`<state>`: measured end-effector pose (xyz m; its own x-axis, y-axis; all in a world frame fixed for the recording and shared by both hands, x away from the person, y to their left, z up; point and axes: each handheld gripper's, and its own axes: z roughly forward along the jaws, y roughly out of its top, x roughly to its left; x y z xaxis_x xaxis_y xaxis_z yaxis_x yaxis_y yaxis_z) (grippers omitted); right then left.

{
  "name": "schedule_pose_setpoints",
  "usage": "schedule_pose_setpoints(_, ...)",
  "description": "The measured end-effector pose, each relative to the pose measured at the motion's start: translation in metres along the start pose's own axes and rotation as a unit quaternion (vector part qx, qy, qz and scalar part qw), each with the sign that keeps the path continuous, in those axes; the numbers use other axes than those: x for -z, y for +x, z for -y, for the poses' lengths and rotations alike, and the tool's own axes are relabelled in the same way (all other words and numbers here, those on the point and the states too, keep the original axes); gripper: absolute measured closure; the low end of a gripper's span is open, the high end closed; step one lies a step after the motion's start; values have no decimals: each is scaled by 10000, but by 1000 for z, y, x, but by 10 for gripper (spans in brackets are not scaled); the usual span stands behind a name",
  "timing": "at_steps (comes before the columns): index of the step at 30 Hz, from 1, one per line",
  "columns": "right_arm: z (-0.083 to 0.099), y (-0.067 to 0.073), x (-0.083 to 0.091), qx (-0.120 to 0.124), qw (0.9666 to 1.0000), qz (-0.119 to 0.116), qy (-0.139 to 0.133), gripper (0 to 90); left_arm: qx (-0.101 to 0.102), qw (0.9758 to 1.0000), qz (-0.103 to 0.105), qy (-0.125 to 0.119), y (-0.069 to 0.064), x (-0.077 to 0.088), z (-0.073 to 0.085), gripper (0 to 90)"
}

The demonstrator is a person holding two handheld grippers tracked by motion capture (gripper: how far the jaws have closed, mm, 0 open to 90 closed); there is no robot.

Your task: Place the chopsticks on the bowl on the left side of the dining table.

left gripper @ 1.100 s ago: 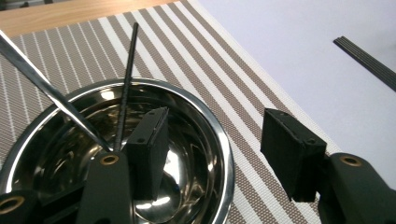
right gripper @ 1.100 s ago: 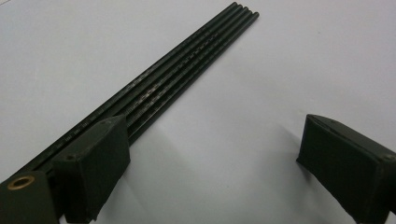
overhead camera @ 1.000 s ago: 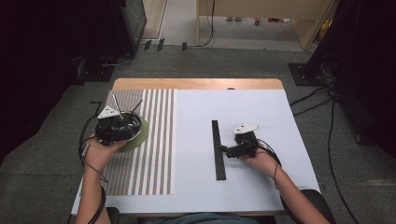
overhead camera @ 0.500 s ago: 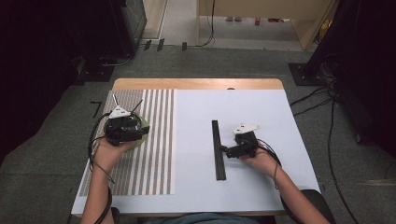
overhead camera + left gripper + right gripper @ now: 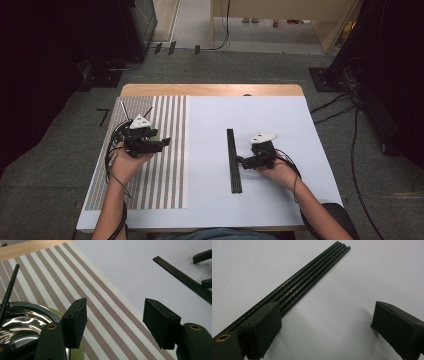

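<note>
Left gripper [image 5: 163,143] shifted right (bowl [image 5: 22,322] beside).

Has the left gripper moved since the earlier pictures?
Yes. The left gripper has shifted right over the striped mat, toward its border with the white sheet.

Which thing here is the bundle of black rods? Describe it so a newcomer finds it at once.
Start at the white sheet that covers most of the table, right of the striped mat. Near its middle lies the bundle of black rods, several thin straight sticks side by side, just beside the right gripper. Nothing else on the white sheet is so long, narrow and dark.
</note>
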<state>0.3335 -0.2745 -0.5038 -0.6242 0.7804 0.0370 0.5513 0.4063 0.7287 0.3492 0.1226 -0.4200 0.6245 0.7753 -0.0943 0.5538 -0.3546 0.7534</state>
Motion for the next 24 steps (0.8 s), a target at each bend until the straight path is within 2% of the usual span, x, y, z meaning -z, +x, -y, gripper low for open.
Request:
schedule_pose_setpoints(6, 0, 0, 0, 4, 10000, -1, -1, 83, -137, 9999, 29, -31, -9, -2, -4, 362)
schedule_pose_setpoints(11, 0, 0, 0, 0, 10000, -2, 2, 83, -85, 9999, 53, -61, -12, -5, -5, 358)
schedule_pose_setpoints(14, 0, 0, 0, 2, 10000, 0, 3, 83, 13, 10000, 54, -72, -13, -6, -6, 357)
schedule_pose_setpoints(24, 0, 0, 0, 8, 10000, 2, 1, 83, -83, 9999, 115, 5, -23, -14, -8, 356)
